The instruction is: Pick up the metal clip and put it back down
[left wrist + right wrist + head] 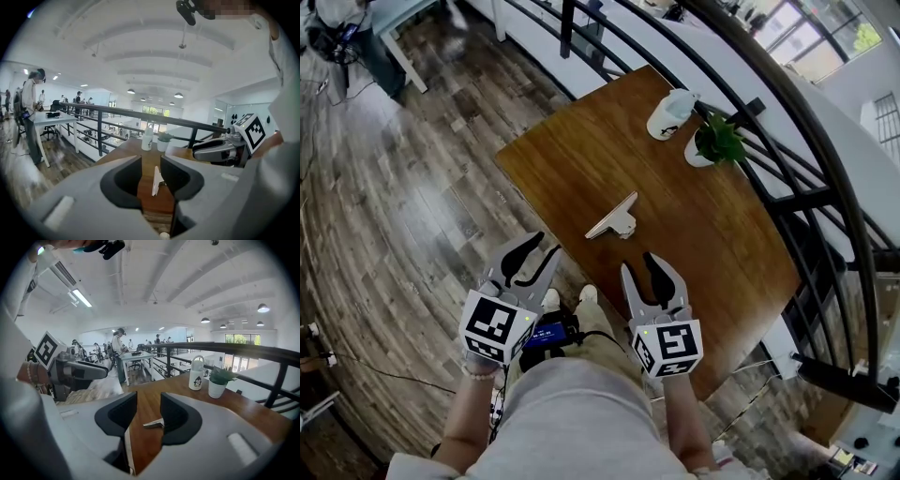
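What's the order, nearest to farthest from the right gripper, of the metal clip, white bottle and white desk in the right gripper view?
1. metal clip: on the table, just ahead of the right gripper.
2. white bottle: at the table's far end, right of centre.
3. white desk: off the table, far back left.

This is an open-plan office on an upper level. A black railing (262, 351) runs past the wooden desk (581, 159). People (118, 352) stand at white worktables (138, 355) on a wood-plank floor (384, 216). Pendant lamps (178, 95) hang from the white ceiling (154, 47) near large windows (239, 338).
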`<state>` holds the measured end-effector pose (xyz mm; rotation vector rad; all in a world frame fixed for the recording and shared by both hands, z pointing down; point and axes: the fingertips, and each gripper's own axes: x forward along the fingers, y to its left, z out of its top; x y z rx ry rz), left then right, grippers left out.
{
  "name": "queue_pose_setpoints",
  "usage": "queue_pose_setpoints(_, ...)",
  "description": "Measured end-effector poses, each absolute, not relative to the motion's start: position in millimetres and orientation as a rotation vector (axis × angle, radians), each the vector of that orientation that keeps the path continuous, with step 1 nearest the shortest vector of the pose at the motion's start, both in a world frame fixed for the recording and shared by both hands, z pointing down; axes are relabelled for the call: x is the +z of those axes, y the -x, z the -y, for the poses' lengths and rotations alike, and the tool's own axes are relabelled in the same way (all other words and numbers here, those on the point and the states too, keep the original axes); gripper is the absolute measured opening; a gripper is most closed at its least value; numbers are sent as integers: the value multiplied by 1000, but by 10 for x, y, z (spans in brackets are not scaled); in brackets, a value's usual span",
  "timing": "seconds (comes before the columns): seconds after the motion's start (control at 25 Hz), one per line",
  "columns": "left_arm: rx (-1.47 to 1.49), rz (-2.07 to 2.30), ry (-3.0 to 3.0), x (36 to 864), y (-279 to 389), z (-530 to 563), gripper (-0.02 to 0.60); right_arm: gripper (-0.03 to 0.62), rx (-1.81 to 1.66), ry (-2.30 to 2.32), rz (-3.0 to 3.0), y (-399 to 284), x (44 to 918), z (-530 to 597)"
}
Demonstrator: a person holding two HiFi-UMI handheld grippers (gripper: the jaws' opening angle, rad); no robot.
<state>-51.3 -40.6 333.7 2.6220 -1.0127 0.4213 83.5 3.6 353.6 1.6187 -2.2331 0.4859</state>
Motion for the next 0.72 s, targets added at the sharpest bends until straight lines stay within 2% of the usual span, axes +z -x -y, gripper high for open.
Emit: queue_pose_setpoints(0.72, 507, 1052, -2551, 3714, 475, 506, 120, 166, 604, -1495, 2236, -885, 3989, 265)
